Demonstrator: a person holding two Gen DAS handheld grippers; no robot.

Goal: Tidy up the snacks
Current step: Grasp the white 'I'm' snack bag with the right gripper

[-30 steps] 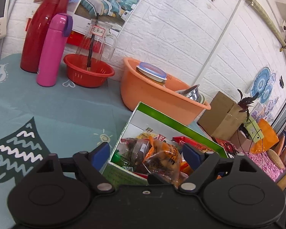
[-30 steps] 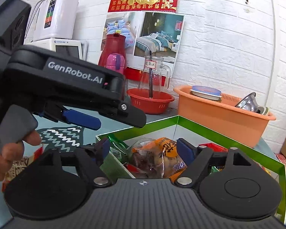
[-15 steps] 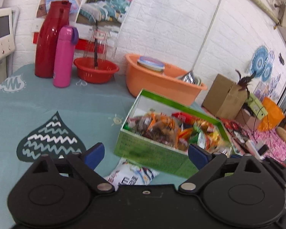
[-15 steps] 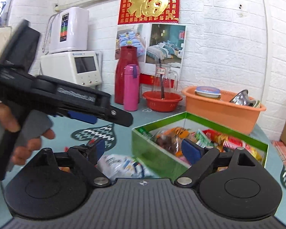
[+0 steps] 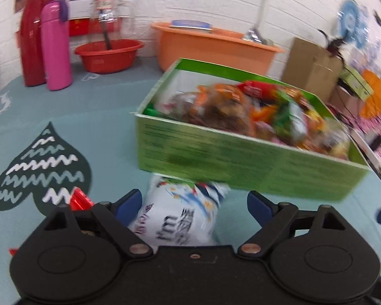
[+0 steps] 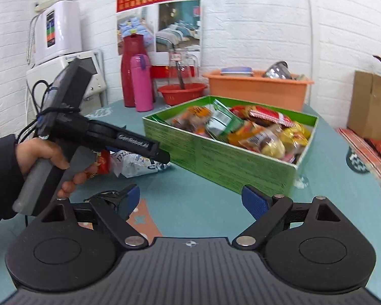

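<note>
Snacks [image 6: 243, 129] are mostly piled in the green box [image 6: 223, 162], which sits on the teal tablecloth [image 6: 205, 203] toward the right side of the table. One white snack bag [image 5: 180, 216] lies flat on the cloth, just in front of the box's near left corner; whether it touches the box is hard to tell through the blur.

Your left gripper [image 5: 194, 200] hangs right over that white bag with its blue fingers [image 5: 128, 203] spread wide, one on either side, not clamped on anything. A small red wrapper [image 5: 80, 200] pokes out just left of the left finger. In the right wrist view, your hand [image 6: 43, 157] is wrapped around the left gripper's handle, dark sleeve [image 6: 0, 172] at the wrist, nose pointing down at the bag.

Your right gripper [image 6: 190, 199] is also wide open and empty, hovering over bare cloth in front of the box.

Along the white brick wall at the back stand a red flask [image 6: 129, 73], a pink bottle [image 6: 141, 84], a red bowl [image 6: 181, 92] and an orange basin [image 6: 256, 89]. A cardboard box [image 6: 370, 104] sits off to the right.
</note>
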